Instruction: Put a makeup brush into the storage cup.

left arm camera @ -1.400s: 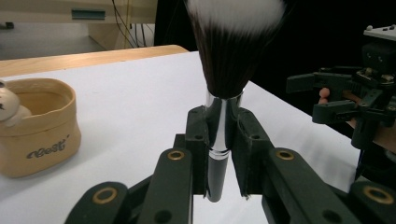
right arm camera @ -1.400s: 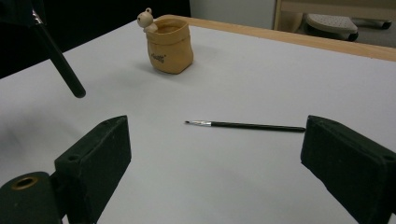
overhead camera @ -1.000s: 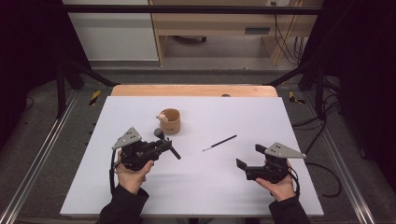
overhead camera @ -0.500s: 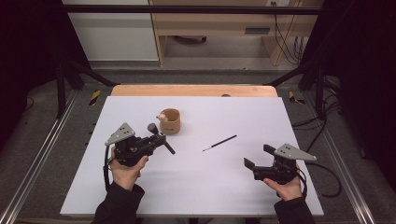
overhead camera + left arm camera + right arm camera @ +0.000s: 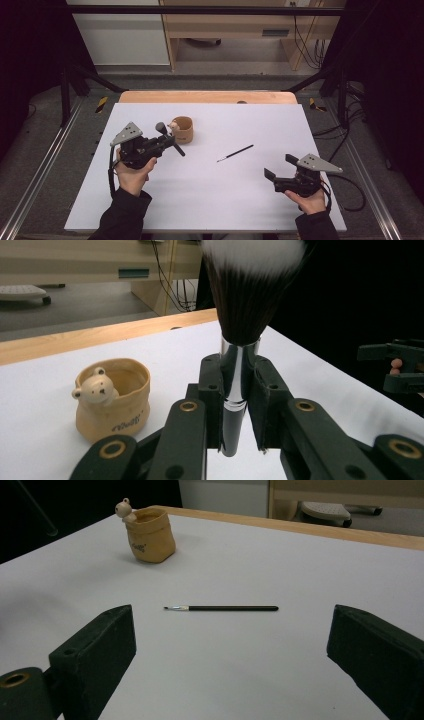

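Left gripper [image 5: 235, 405] clamped on makeup brush [image 5: 240, 340] – just beside bear cup [image 5: 182, 129], bristles up; right gripper [image 5: 281, 167] wide open, empty – well apart from cup, thin brush [image 5: 235, 152] between

on my high view the pot [image 5: 182, 130] stands on the table [image 5: 210, 200], left of centre toward the far side. my left gripper [image 5: 167, 142] sits just in front and left of it, with the big brush [image 5: 169, 137] clamped between its jaws, bristle end beside the pot's near left side. the thin brush [image 5: 235, 153] lies flat right of the pot, nearer me. my right gripper [image 5: 281, 167] waits well right of that, jaws apart, close to the table's near right corner.
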A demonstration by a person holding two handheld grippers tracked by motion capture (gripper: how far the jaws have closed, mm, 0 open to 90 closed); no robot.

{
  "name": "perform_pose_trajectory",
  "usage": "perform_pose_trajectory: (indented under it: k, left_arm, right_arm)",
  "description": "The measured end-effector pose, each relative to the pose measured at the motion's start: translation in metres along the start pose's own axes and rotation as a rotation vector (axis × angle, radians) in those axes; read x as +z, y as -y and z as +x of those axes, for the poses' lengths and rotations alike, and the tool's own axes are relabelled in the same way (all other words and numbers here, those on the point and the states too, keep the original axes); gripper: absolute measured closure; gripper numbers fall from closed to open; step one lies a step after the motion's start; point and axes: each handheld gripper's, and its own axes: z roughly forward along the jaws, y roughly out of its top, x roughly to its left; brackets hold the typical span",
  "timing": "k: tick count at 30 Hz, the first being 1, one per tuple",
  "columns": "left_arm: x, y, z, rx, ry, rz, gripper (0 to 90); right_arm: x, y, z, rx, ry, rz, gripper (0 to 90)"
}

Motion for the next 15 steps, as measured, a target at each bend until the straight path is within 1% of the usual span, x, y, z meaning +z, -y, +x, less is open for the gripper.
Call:
perform_pose_trajectory:
  k: [6,10,15]
  left_arm:
    - [0.008,-0.009,0.0,0.014,-0.007,0.01,76.8]
    - [0.013,-0.014,0.001,0.022,-0.014,0.017,76.8]
    - [0.017,-0.019,0.003,0.022,-0.018,0.015,76.8]
  right_arm:
    - [0.0,0.0,0.0,0.001,-0.004,0.0,5.8]
    - [0.001,0.001,0.0,-0.008,-0.006,0.003,5.7]
    - [0.001,0.001,0.0,-0.004,-0.004,0.0,5.7]
